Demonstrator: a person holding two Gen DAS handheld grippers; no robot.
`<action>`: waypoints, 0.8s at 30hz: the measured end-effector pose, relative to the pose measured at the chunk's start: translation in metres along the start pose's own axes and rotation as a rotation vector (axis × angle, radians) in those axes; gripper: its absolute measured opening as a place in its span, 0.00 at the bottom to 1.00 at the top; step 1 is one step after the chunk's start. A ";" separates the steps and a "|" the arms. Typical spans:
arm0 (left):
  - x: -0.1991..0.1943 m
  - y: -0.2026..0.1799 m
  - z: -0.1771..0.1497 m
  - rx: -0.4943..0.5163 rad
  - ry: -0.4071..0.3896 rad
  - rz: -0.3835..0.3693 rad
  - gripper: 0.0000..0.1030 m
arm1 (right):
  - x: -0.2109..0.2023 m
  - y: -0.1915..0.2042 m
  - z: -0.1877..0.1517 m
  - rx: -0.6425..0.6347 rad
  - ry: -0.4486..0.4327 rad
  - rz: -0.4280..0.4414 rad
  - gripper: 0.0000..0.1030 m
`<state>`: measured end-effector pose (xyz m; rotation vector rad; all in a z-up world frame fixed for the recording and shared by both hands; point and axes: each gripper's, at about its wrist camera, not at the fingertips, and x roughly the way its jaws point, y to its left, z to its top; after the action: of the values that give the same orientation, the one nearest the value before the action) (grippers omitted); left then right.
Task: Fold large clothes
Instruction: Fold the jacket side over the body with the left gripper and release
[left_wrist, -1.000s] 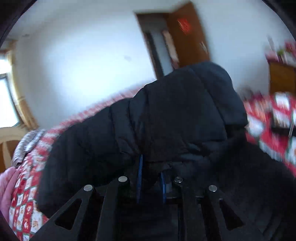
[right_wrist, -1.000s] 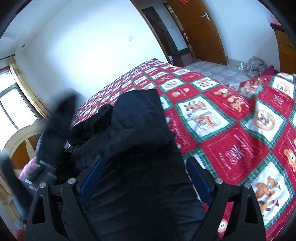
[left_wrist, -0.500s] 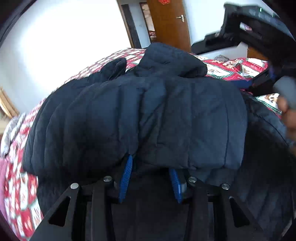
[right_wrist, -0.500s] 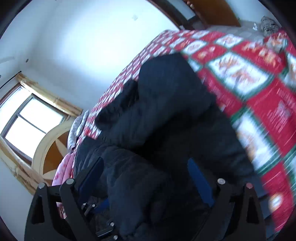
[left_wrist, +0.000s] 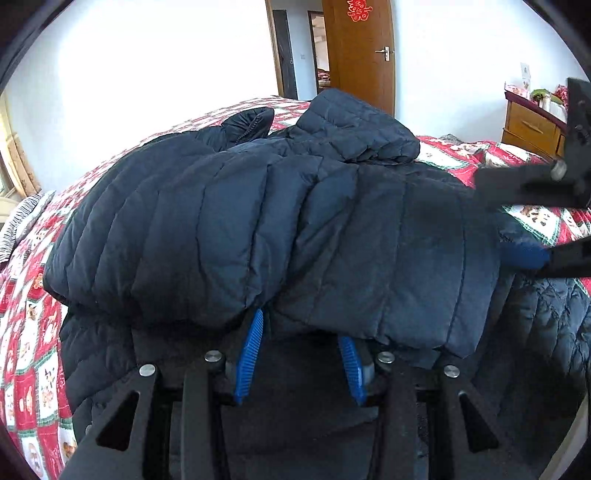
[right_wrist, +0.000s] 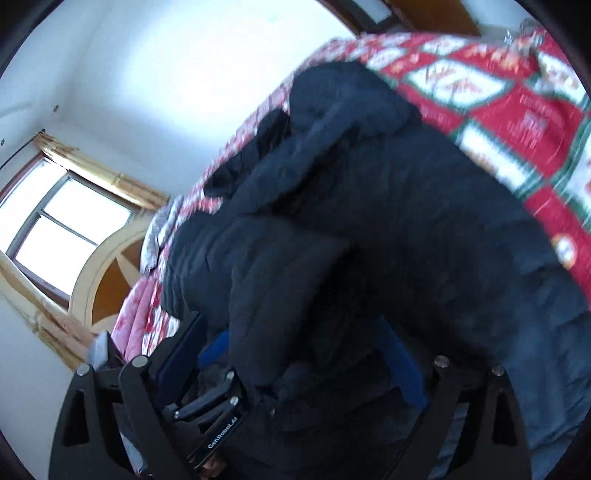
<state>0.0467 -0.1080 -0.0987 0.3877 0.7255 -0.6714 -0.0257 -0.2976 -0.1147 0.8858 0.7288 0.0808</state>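
Note:
A large black quilted puffer jacket (left_wrist: 258, 221) lies on the bed, one half folded over the other. My left gripper (left_wrist: 299, 350) sits under the folded edge, its blue pads apart, with the fabric draped over the tips. My right gripper (right_wrist: 295, 354) is wide open over the jacket (right_wrist: 369, 221), its blue pads far apart; it also shows at the right edge of the left wrist view (left_wrist: 532, 221). The left gripper's body shows at the lower left of the right wrist view (right_wrist: 207, 413).
The bed has a red, green and white patterned quilt (left_wrist: 535, 218). A brown door (left_wrist: 362, 48) and a wooden cabinet (left_wrist: 532, 125) stand beyond it. A window (right_wrist: 62, 225) and a curved wooden headboard (right_wrist: 107, 266) are at the left.
The left gripper carried the jacket's half over and lowered it onto the rest, and its pads have parted. The right gripper tilted and moved in over the jacket.

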 end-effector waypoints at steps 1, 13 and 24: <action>-0.002 0.000 0.000 0.001 0.002 -0.002 0.41 | 0.009 0.001 0.001 -0.007 0.017 -0.022 0.81; -0.061 0.102 -0.013 -0.218 -0.048 -0.051 0.59 | 0.008 0.083 0.101 -0.482 -0.098 -0.211 0.30; -0.010 0.181 0.089 -0.351 -0.144 0.219 0.67 | 0.089 0.038 0.139 -0.702 -0.024 -0.524 0.29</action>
<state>0.2066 -0.0203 -0.0119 0.0924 0.6372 -0.3513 0.1355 -0.3353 -0.0784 0.0144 0.8138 -0.1357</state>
